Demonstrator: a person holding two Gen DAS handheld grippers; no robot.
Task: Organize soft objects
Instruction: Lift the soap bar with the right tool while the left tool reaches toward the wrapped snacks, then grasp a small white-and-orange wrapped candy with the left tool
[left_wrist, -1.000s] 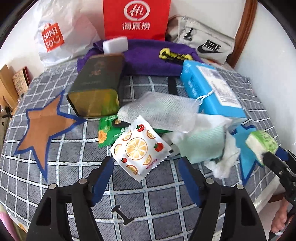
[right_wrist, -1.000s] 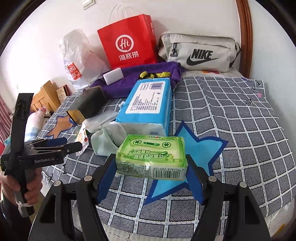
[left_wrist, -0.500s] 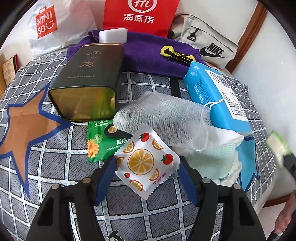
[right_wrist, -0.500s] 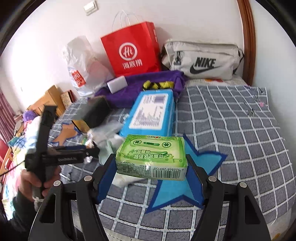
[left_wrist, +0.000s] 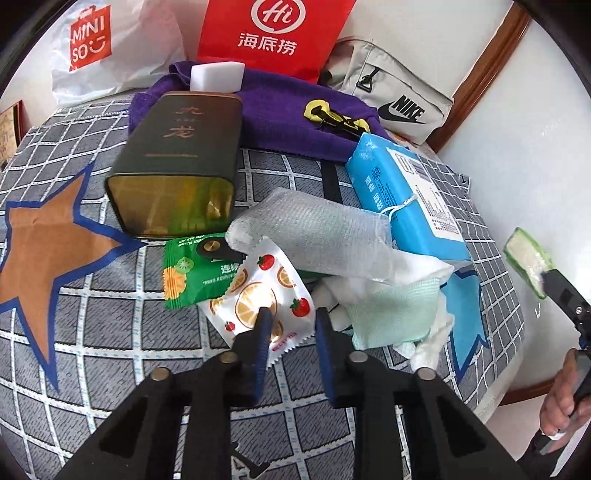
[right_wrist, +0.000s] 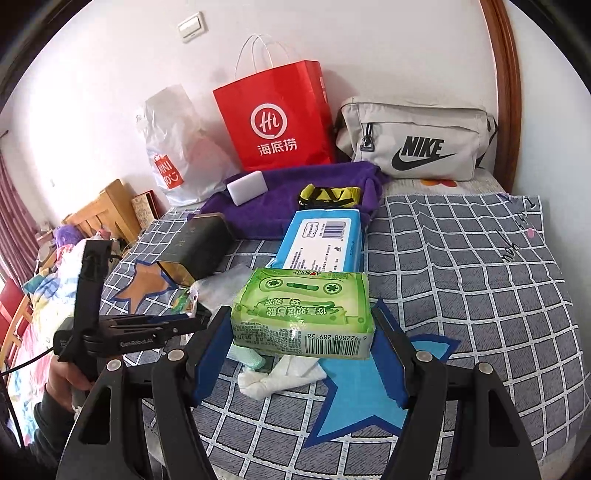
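A: Where is the fruit-print packet (left_wrist: 258, 295) now?

B: It lies flat on the checked bedcover (left_wrist: 110, 332), in the middle of the left wrist view. Its far corner goes a little under the white mesh pouch (left_wrist: 314, 236) at one o'clock. The green packet (left_wrist: 192, 273) is touching it at ten o'clock.

A: And the left gripper (left_wrist: 290, 321)?

B: Its jaws have just been closing. The near corner of the packet is between the blue pads (left_wrist: 263, 325), and they look pinched on it. I think the grip is thin, only on the sealed edge.

A: How will this packet handle?

B: I judge it light and limp, with smooth foil that can slip. The serrated seam is the stiffest part, so the corner is a good place to hold. If it is lifted fast, the body may swing, and the corner under the mesh pouch may pull that pouch along.

A: What about the right gripper (right_wrist: 301, 347)?

B: It holds the green tissue pack (right_wrist: 303, 314) by its two short ends, in the air above the blue star (right_wrist: 362, 398) of the cover. The jaws stand wide, but they press on the pack. This one is soft and squashy, also light; the plastic wrap dents a little at the pads. Holding it across the ends seems secure enough.
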